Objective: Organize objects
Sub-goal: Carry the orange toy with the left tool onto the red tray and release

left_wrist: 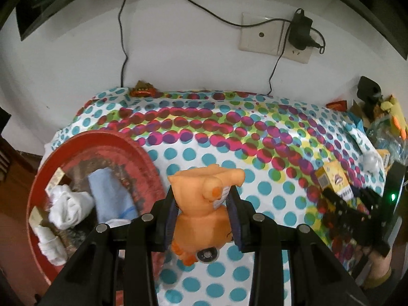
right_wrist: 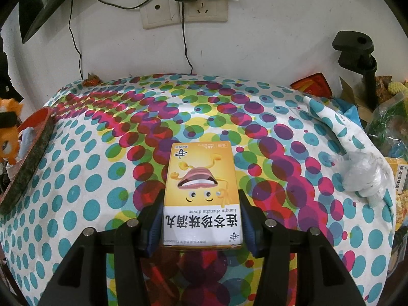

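My left gripper (left_wrist: 204, 199) is shut on an orange plush toy (left_wrist: 204, 204) and holds it above the dotted tablecloth, just right of a round red tray (left_wrist: 142, 150). The tray holds a light blue cloth (left_wrist: 112, 196), a white crumpled cloth (left_wrist: 68, 206) and small boxes. My right gripper (right_wrist: 201, 204) is shut on a yellow medicine box (right_wrist: 201, 193) with a cartoon mouth, over the middle of the table. The right gripper and box also show in the left wrist view (left_wrist: 331, 178). The plush toy shows at the far left of the right wrist view (right_wrist: 9, 132).
The tablecloth (right_wrist: 102, 153) is white with coloured dots. A knotted plastic bag (right_wrist: 364, 176) lies at the right. Snack packets (right_wrist: 311, 84), a black clamp stand (right_wrist: 357, 61) and clutter crowd the back right. Wall sockets (right_wrist: 183, 10) and cables hang behind.
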Available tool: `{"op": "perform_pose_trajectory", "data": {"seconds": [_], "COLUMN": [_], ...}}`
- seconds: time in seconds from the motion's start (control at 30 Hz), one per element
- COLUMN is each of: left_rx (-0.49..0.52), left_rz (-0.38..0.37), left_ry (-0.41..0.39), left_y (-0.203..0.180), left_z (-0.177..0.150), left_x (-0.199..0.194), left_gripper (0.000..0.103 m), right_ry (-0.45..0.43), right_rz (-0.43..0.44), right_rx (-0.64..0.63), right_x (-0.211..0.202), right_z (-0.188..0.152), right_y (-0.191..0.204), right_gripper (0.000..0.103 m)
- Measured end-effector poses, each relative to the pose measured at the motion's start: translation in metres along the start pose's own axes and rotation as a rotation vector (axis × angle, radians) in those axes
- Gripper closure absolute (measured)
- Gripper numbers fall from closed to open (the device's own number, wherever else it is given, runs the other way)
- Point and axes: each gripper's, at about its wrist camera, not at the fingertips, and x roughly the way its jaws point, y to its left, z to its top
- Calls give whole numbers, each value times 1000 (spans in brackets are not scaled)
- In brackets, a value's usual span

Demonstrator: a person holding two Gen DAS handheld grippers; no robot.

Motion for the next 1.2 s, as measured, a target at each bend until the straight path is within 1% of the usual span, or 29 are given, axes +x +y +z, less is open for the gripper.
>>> {"op": "perform_pose_trajectory", "data": {"seconds": [0.17, 0.33, 0.47, 0.6, 0.73, 0.97, 1.2], "left_rx": [17, -19, -40, -82, -110, -153, -209], "left_rz": [43, 44, 71, 90, 130, 188, 201], "left_ry": [-20, -17, -26, -32, -42, -29, 14], "left_y": [19, 48, 70, 97, 121, 160, 190], "left_z": [-13, -24, -29, -32, -35, -43, -60], "left_x": [-16, -26, -35, -44, -50, -46, -29], "left_gripper": [69, 69, 69, 69, 69, 69, 69], "right_ry": [-1, -1, -1, -1, -1, 3, 3], "right_rz": [-7, -11, -11, -12, -12, -24, -25], "right_rx": [-4, -5, -4, -6, -6, -12, -14], "right_x": [0, 1, 0, 0, 0, 1, 1], "right_z": [0, 0, 0, 0, 0, 1, 1], "right_y": [-2, -2, -2, -2, -1, 0, 1], "right_gripper": [51, 51, 51, 51, 51, 51, 51]}}
